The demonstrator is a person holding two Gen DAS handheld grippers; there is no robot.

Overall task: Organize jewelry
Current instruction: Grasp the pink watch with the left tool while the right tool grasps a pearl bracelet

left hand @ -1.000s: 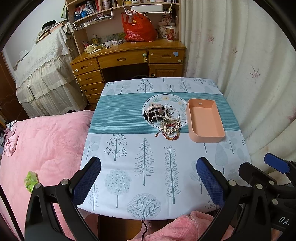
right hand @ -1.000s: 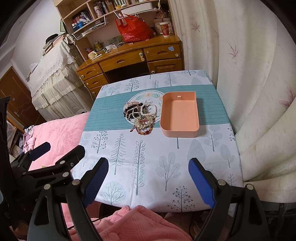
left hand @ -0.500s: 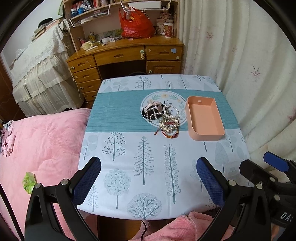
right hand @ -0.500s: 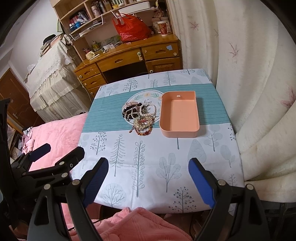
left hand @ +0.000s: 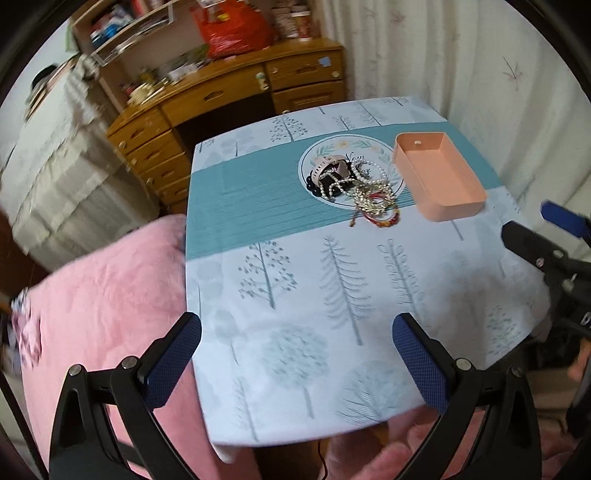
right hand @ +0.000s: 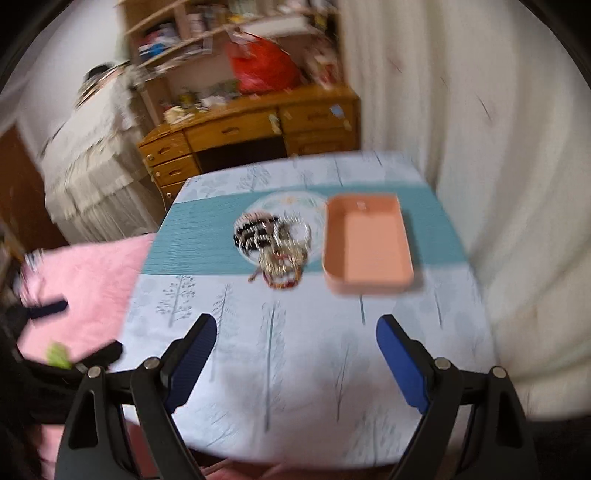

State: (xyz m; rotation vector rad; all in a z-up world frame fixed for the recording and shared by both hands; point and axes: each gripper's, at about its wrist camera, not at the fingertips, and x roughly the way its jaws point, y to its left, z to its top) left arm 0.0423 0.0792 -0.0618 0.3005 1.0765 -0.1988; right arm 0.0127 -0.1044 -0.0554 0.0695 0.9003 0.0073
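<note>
A tangled pile of jewelry [left hand: 352, 186] [right hand: 275, 243], pearl strands, gold chains, red and black bead bracelets and a pink watch strap, lies on the round print in the cloth's teal band. Right of it stands an empty peach tray [left hand: 439, 177] [right hand: 367, 245]. My left gripper [left hand: 295, 338] hangs open over the near part of the table, well short of the pile, with nothing between its blue pads. My right gripper [right hand: 295, 338] is open too, above the near edge and nearer the tray; its tips also show at the right edge of the left wrist view [left hand: 543, 232].
The small table [left hand: 295, 280] wears a tree-print cloth. A pink blanket [left hand: 96, 310] lies at its left and front. Behind stand a wooden desk [left hand: 229, 92] with drawers and a red bag [left hand: 232, 31]; a cream curtain [left hand: 480, 62] hangs at the right.
Both grippers have come down and in toward the table, so the pile and tray look larger. The left view has rolled, tilting the table. Nothing was picked up.
</note>
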